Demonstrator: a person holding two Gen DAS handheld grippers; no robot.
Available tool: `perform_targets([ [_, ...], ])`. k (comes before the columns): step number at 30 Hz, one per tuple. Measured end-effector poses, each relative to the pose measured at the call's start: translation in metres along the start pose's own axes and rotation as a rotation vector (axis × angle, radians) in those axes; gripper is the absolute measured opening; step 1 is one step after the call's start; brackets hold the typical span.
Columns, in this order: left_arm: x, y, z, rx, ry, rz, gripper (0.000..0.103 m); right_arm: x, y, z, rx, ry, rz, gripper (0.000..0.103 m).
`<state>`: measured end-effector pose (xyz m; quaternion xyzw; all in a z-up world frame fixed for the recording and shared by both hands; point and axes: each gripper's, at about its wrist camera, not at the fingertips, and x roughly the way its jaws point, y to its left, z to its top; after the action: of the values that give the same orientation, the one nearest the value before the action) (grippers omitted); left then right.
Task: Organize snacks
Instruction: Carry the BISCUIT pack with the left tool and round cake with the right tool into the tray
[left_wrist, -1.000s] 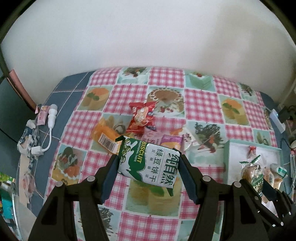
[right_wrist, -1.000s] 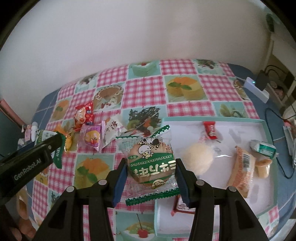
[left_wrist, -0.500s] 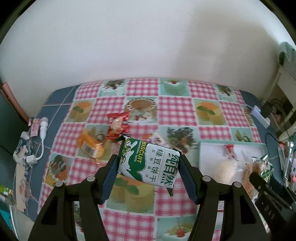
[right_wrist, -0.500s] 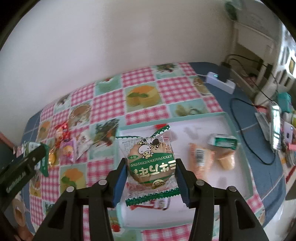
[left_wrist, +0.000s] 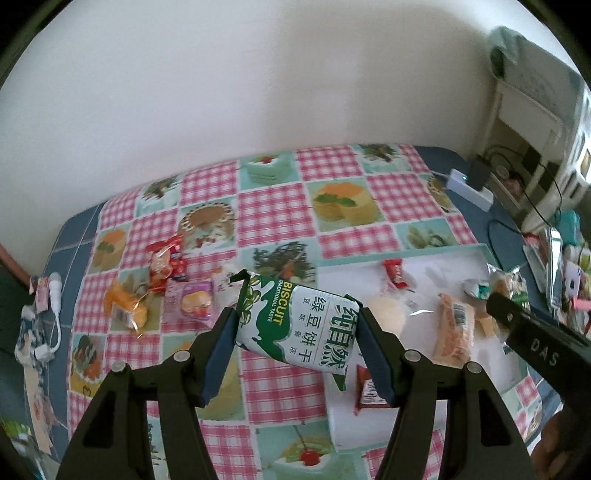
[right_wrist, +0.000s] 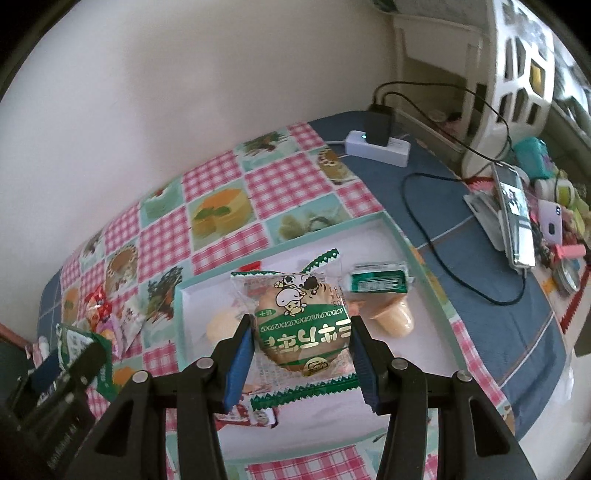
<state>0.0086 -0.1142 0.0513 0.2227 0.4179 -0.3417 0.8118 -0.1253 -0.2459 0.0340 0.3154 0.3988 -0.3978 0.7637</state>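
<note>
Presently held, item one: a green-and-white biscuit packet (left_wrist: 299, 326), clamped crosswise between the blue pads of the left claw (left_wrist: 297, 341), raised above the table (left_wrist: 273, 206) at the near left edge of the tray (left_wrist: 436, 264).

Item two: a round cake in a clear wrapper with green trim (right_wrist: 301, 334), clamped in the right claw (right_wrist: 302, 354) and held over the tray's white floor.

Tray contents, as seen from the left wrist view:
- small red packet (left_wrist: 394, 273) near the far rim;
- pale round cake (left_wrist: 384, 319), partly behind the left claw;
- orange wrapped bar with a barcode (left_wrist: 453, 332);
- dark red sachet (left_wrist: 367, 389) at the near edge.

From the right wrist view, also in the tray: a green-labelled packet (right_wrist: 378, 282) and, just beside it, a peach-coloured snack (right_wrist: 395, 321).

Loose on the checked tablecloth, left of the tray: red wrapped sweets (left_wrist: 164, 260), an orange packet (left_wrist: 125, 308), a pink packet (left_wrist: 190, 304).

Far right of the table: white power strip (right_wrist: 376, 147) with a black plug.
</note>
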Motion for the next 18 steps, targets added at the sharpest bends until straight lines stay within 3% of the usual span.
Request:
perform_targets([
  [6, 0.009, -0.034, -0.001, 0.070, 0.003, -0.037, 0.066, 0.009, -0.019, 0.005, 0.045, 0.022, -0.015, 0.053],
  [18, 0.052, -0.086, -0.015, 0.159, 0.105, -0.092, 0.067, 0.042, -0.045, 0.004, 0.104, 0.119, -0.046, 0.053],
])
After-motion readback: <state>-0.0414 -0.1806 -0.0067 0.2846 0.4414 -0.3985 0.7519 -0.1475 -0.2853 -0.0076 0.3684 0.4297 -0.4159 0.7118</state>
